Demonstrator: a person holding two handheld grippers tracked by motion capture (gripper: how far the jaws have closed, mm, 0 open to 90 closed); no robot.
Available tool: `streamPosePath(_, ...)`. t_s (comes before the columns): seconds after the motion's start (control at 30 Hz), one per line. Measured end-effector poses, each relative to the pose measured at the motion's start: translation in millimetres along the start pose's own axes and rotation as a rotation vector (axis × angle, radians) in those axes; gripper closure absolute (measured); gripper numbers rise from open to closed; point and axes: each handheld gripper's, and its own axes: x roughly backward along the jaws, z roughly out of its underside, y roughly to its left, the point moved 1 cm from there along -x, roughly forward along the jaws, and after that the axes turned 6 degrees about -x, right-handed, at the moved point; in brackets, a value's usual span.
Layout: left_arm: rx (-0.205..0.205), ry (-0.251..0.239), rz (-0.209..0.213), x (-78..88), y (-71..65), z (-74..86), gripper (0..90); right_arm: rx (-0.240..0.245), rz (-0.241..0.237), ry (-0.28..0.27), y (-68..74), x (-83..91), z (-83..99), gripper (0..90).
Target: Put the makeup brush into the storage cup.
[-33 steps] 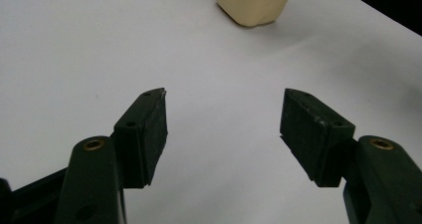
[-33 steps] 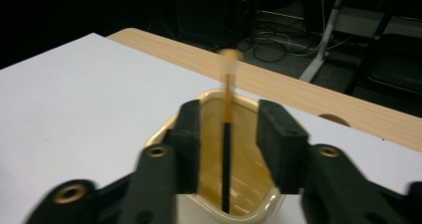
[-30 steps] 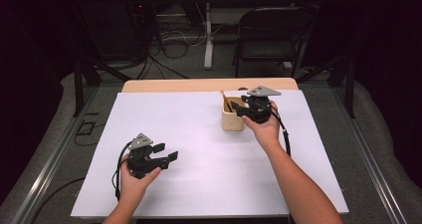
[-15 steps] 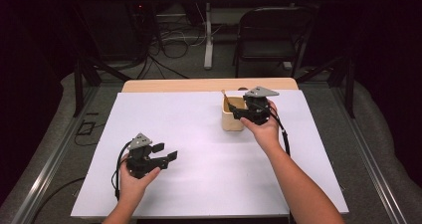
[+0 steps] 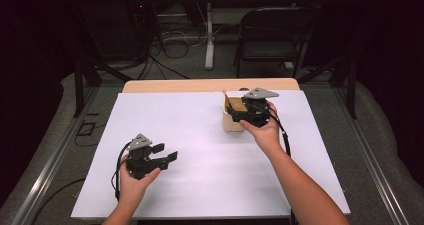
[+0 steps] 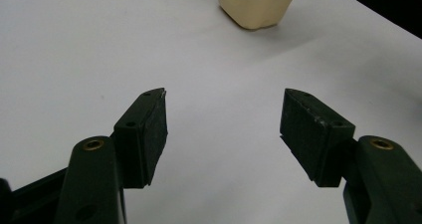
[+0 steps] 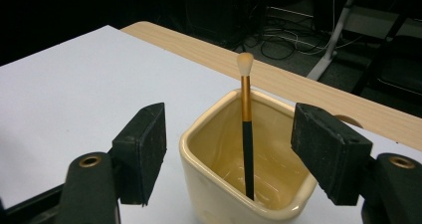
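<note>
Both tongs open: draw right tongs [image 7: 229, 149] straight back, clear of makeup brush [image 7: 246, 124] in cream cup [image 7: 209, 149], keeping left tongs [image 6: 224, 129] off worktop [image 5: 200, 135].

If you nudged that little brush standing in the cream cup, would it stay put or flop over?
The brush would probably just slide around the rim: it only leans loose inside the cup, a thin stick with nothing gripping it. It looks stiff and very light. The glossy cup seems heavier and squat, so a gentle nudge likely won't tip it.
</note>
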Motion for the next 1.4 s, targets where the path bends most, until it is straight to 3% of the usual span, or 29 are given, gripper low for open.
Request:
streamPosePath(0.9,0.012,-0.003,-0.004,2.3,1.5,0.8,35.4,0.024,-0.072,0.028,15.2,31.0,0.6,29.6)
streamPosePath(1.4,0.014,-0.008,-0.006,4.0,2.7,1.1,35.4,0.062,-0.112,0.046,29.6,43.4,1.4,29.2)
